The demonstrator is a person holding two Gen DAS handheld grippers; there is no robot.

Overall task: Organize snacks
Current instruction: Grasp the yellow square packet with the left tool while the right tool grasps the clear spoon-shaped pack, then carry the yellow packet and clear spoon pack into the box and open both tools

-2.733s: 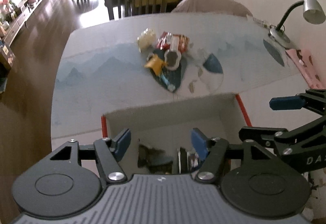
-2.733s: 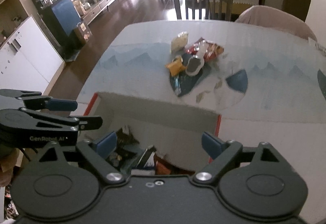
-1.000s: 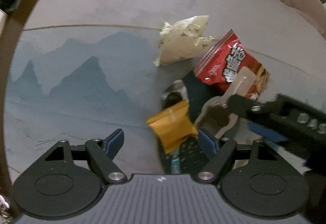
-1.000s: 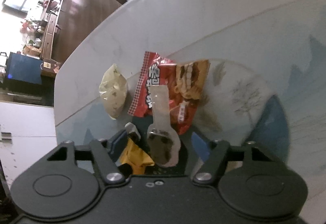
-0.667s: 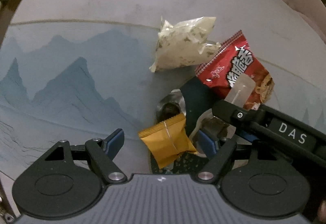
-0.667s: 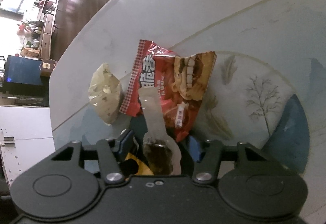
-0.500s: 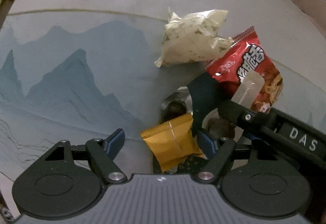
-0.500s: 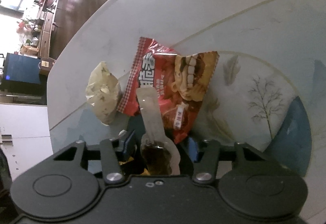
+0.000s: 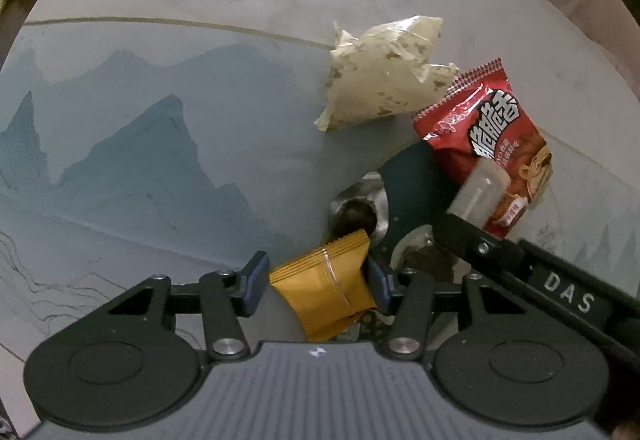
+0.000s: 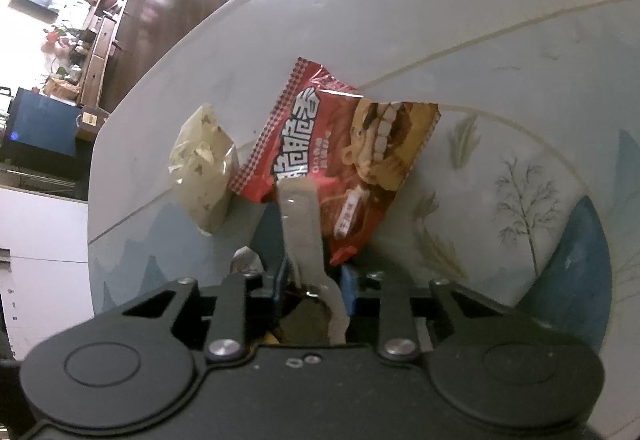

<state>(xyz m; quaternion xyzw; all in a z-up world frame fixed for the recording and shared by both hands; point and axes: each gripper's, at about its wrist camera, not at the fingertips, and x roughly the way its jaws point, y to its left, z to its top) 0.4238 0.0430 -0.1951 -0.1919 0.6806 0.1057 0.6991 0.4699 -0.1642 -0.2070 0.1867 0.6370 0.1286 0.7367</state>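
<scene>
The left hand-held gripper [image 9: 316,282] is closing around the orange packet [image 9: 326,288] on the bench [image 9: 160,39], its pads just beside it. The right hand-held gripper [image 10: 312,290] is closing on the clear pouch [image 10: 302,228] overlapping the red snack bag [image 10: 344,155]. Crowded together, either could snag a neighbouring packet. "DAS" is readable on the right one; the bag's script isn't legible to me.

Orange packet [image 9: 326,290] lies flat between left tool pads. Clear pouch [image 10: 304,236], dark filling, overlaps red bag [image 10: 344,159]. Cream bag [image 9: 384,73] lies just beside red bag. Small foil packet [image 9: 358,207] lies beside orange packet.
</scene>
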